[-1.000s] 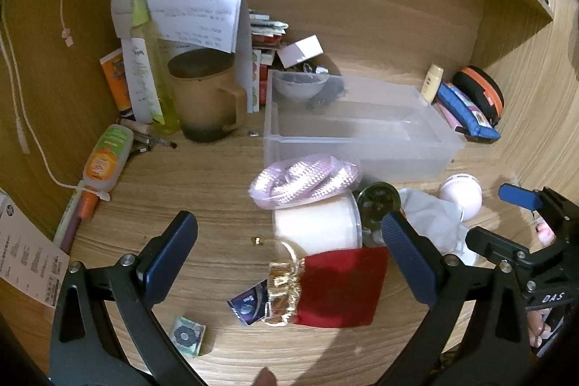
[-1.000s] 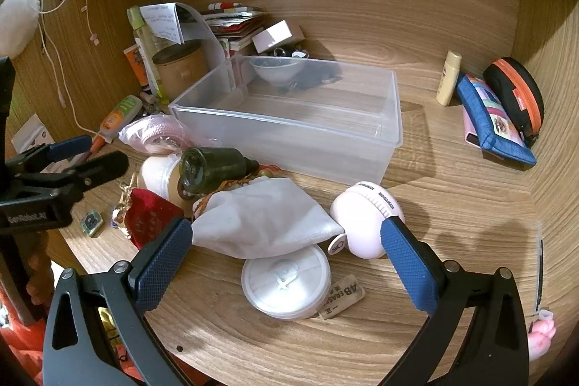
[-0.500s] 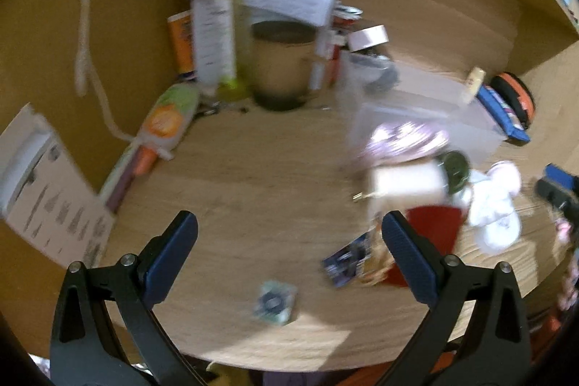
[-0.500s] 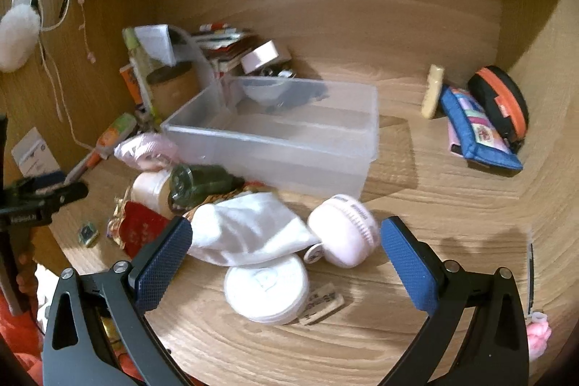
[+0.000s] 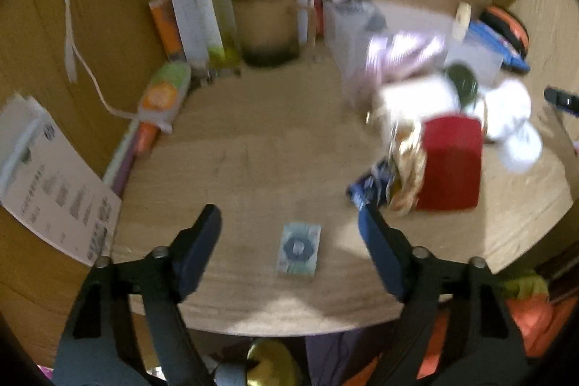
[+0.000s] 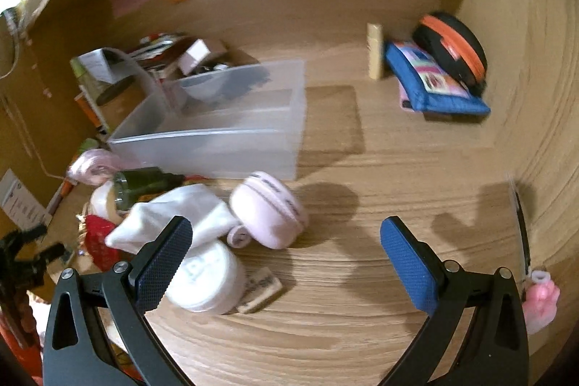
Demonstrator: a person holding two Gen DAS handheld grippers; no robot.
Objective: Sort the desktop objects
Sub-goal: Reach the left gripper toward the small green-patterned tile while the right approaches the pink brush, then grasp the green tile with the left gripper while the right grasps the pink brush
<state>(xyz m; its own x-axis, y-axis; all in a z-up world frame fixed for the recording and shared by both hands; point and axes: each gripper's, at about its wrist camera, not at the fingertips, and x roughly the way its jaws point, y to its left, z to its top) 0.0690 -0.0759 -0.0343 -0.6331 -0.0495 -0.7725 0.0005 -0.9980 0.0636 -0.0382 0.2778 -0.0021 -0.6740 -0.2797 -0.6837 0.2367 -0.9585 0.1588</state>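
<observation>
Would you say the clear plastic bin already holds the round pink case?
No, the round pink case lies on the desk just outside the clear plastic bin.

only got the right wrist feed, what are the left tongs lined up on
Observer: The left tongs frame a small teal packet that lies flat near the desk's front edge, between the two fingers.
Operator: gripped yet
Observer: No. The jaws are closing, but both pads are clear of the packet.
Operator: anything close that could get caught
Observer: A dark blue wrapper lies right at the tip of the finger on the picture's right, against the red pouch.
</observation>
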